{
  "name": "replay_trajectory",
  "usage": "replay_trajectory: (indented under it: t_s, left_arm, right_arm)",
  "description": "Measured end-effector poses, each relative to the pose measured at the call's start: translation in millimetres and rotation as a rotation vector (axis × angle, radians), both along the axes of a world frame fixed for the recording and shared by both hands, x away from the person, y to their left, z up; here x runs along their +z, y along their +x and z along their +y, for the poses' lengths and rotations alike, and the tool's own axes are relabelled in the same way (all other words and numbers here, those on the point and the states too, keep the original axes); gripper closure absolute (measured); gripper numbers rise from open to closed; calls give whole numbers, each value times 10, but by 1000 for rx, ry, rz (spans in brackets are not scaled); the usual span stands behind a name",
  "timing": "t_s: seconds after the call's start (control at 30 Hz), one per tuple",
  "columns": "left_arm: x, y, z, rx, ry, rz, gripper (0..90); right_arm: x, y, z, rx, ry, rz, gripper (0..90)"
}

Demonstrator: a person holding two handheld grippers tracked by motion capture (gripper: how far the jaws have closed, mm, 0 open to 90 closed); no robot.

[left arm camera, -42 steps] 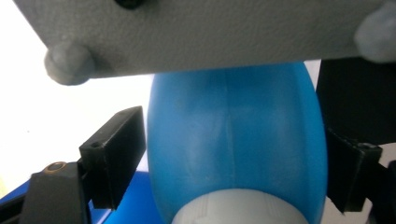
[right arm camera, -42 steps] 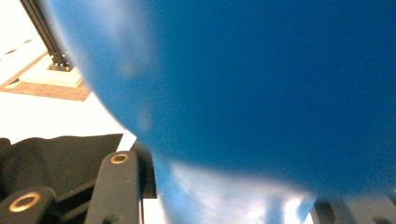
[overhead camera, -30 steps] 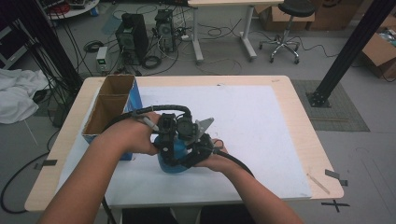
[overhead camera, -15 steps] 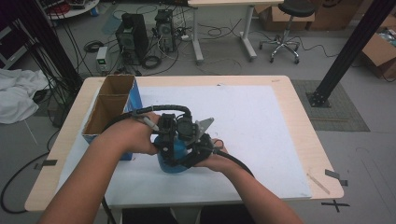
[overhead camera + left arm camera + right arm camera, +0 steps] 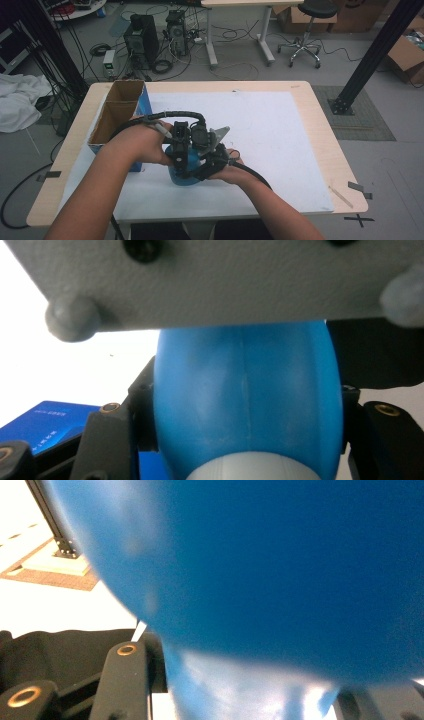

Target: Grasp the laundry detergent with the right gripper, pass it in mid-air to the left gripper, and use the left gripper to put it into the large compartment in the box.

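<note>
High view and both gripper views suggest a two-handed grip step: a blue rounded object (image 5: 184,172) near the table's (image 5: 300,95) front edge is clamped by the just-closed left gripper (image 5: 181,156) and right gripper (image 5: 210,162), so steady coordinated handling is called for next.

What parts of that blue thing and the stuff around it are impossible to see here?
- Round blue plastic object: in the high view, both hands and the left gripper and right gripper cover most of it.
- Its top: in the left gripper view, a grey plate hides it.
- Its outline: blurred, cut off in the right gripper view.
- Open cardboard box: inside shadowed, contents unclear.
</note>
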State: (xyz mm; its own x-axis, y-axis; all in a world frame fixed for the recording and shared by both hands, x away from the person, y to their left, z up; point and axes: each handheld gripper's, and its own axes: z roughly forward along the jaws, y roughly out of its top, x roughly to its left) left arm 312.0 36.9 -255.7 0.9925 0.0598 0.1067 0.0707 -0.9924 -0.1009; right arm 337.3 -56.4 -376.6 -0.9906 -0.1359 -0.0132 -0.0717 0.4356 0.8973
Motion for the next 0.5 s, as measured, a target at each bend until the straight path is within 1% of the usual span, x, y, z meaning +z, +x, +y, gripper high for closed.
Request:
replay_trajectory:
  t_s: [0.1,0.13,0.2,0.3,0.4,0.43,0.5]
  left_arm:
    - [21,10,-5,-2,0,2,389]
    - [29,16,-10,-5,5,4,390]
    - [31,21,-14,-4,0,5,390]
    - [40,21,-26,-11,2,8,391]
    - [60,30,-26,-9,-1,6,391]
    - [61,29,-21,-4,-11,6,391]
    - [82,39,-18,-3,-13,2,391]
  right_arm:
    - [18,3,-6,-7,6,-7,455]
    - [24,1,-7,-8,3,-1,451]
    - [28,2,-12,-12,4,7,444]
    - [32,4,-17,-8,5,4,432]
    - [36,2,-22,-3,-2,8,387]
    - [35,1,-27,-3,-7,5,362]
    - [35,2,-37,-13,-11,15,327]
